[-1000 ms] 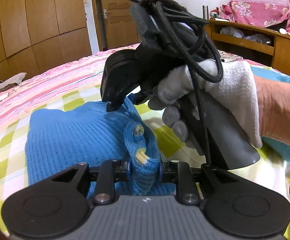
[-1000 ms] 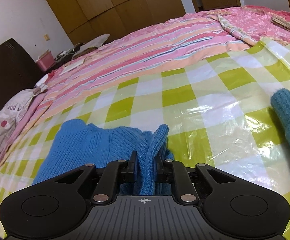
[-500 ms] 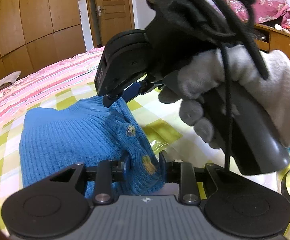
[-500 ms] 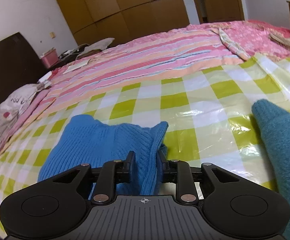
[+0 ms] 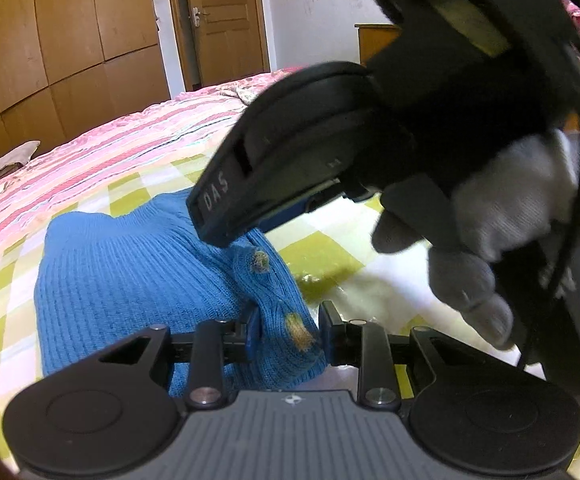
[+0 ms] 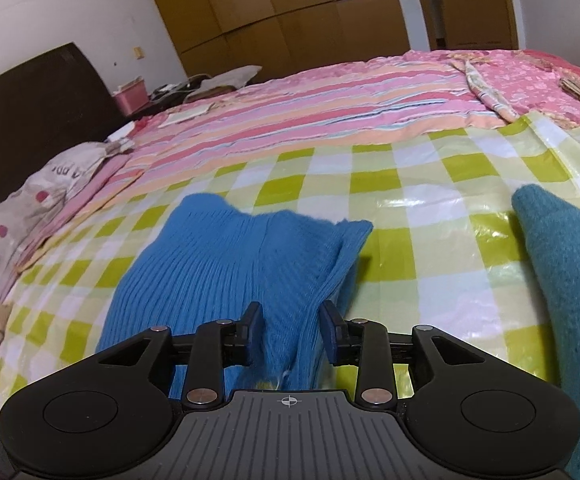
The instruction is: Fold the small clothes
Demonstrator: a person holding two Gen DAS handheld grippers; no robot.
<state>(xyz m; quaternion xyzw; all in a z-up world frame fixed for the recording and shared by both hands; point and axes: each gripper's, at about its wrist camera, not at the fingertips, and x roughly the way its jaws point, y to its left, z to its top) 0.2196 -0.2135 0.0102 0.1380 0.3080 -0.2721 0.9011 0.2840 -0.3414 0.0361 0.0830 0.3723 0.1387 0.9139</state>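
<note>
Both claws sit low over a bed. On the left claw (image 5: 288, 332), the two pads are close together with a thick fold of the blue sweater (image 5: 130, 280) between them. The left pad touches the knit. A thin gap shows at the right pad, so I cannot tell if this claw is really pinching. Two fuzzy yellow spots show on that fold.

On the right claw (image 6: 291, 330), the jaws are opening. A ridge of the sweater (image 6: 230, 264) lies between them, but the pads do not press on it. Gaps show on both sides.

From the left camera, the right claw (image 5: 226, 228) hangs just above the sweater. A hand (image 5: 489, 232) in a white glove holds its handle, and black cables run over it.

The sweater lies mostly flat on a shiny green and white checked sheet (image 6: 409, 184). That sheet covers a pink striped blanket (image 6: 329, 96). A darker teal cloth (image 6: 561, 280) lies near the sweater, apart from it. Brown wardrobe doors (image 5: 70, 32) stand behind the bed.
</note>
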